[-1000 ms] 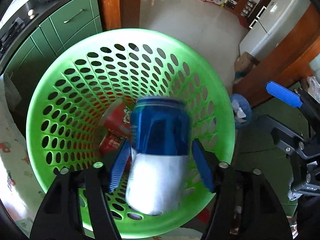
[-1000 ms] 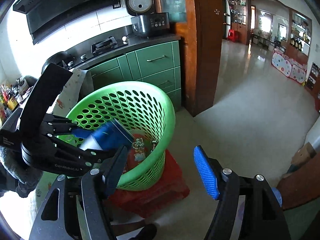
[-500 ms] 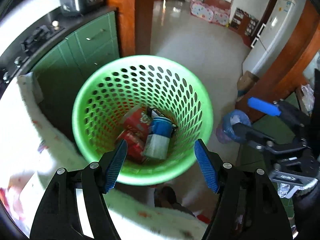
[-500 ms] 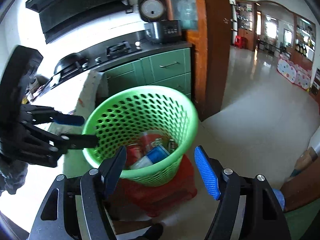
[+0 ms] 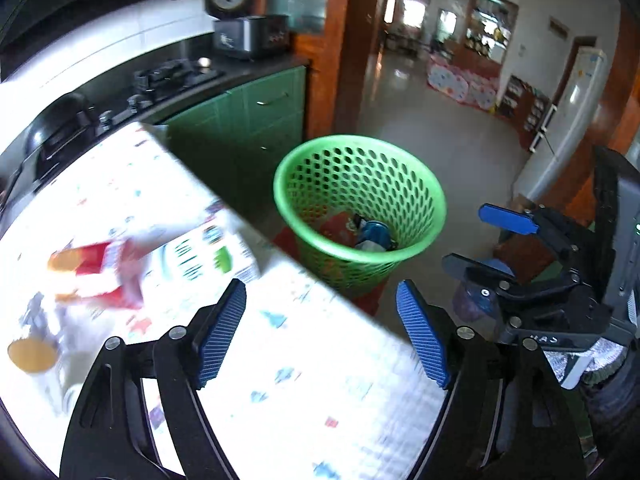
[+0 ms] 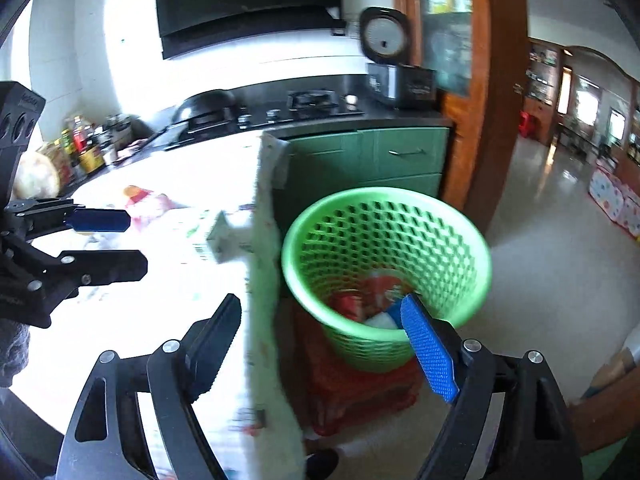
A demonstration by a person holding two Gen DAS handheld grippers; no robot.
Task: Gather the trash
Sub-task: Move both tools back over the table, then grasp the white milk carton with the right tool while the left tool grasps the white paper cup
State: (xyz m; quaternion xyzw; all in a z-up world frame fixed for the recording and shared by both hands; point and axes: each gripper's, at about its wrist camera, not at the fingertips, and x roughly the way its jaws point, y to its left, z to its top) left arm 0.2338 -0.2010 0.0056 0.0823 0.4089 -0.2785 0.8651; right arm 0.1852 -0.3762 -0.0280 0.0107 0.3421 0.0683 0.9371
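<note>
The green perforated basket [image 5: 424,216] [image 6: 472,264] stands on a red stool [image 6: 352,392] beside the table. A blue and white can [image 5: 374,232] and red wrappers [image 5: 338,220] lie at its bottom. My left gripper [image 5: 322,332] [image 6: 116,242] hangs over the cloth-covered table [image 5: 300,360], its jaws opening with nothing between them. My right gripper [image 6: 320,340] [image 5: 480,240] straddles the table edge and the basket's near side, jaws also opening and empty. On the table lie a blurred red packet [image 5: 100,272] [image 6: 148,200] and a white carton with green print [image 5: 208,252] [image 6: 224,236].
An orange-topped cup [image 5: 32,356] sits at the table's left. Green cabinets [image 6: 400,156] with a stove and a rice cooker [image 5: 248,36] run behind. A wooden door frame [image 6: 492,100] and tiled floor [image 5: 432,128] lie past the basket.
The left gripper let go of the blue can, which now lies in the basket. Both grippers pulled back and rose from the basket to over the table, jaws wider.
</note>
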